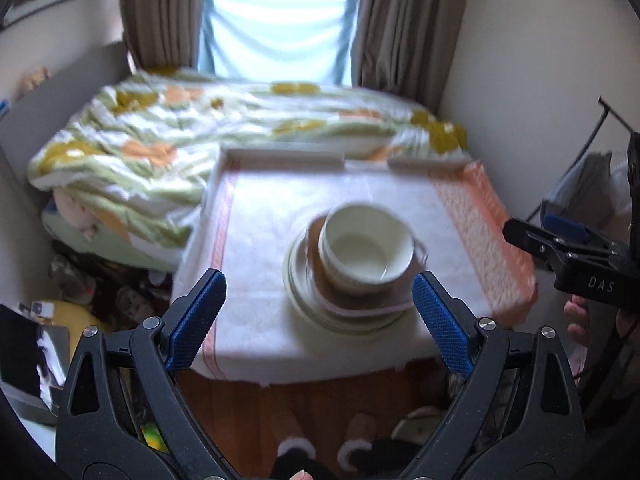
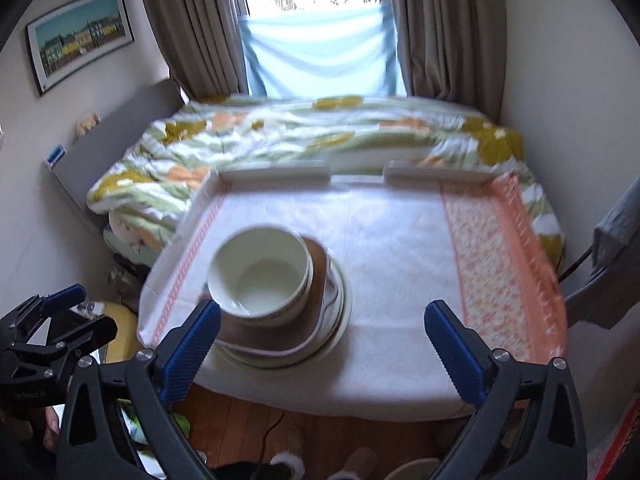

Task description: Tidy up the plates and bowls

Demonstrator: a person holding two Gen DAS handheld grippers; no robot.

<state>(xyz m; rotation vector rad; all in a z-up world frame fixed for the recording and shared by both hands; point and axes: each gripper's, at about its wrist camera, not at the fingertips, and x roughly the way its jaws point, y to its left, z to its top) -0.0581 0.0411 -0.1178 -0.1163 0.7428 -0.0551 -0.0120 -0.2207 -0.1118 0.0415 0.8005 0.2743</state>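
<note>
Both grippers, left gripper (image 1: 318,316) and right gripper (image 2: 322,350), hang apart and empty near the table (image 2: 400,248) edge; bowls (image 2: 260,274) sit nested on stacked plates (image 2: 340,320) near-left, so an off-centre bump likely slides the top-heavy pile.

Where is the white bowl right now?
The white bowl sits on top of the stack of plates on the cloth-covered table, ahead of both open tongs.

A floral quilt (image 2: 320,136) covers the bed before brown curtains (image 2: 192,24), beside a framed picture (image 2: 80,36).
</note>
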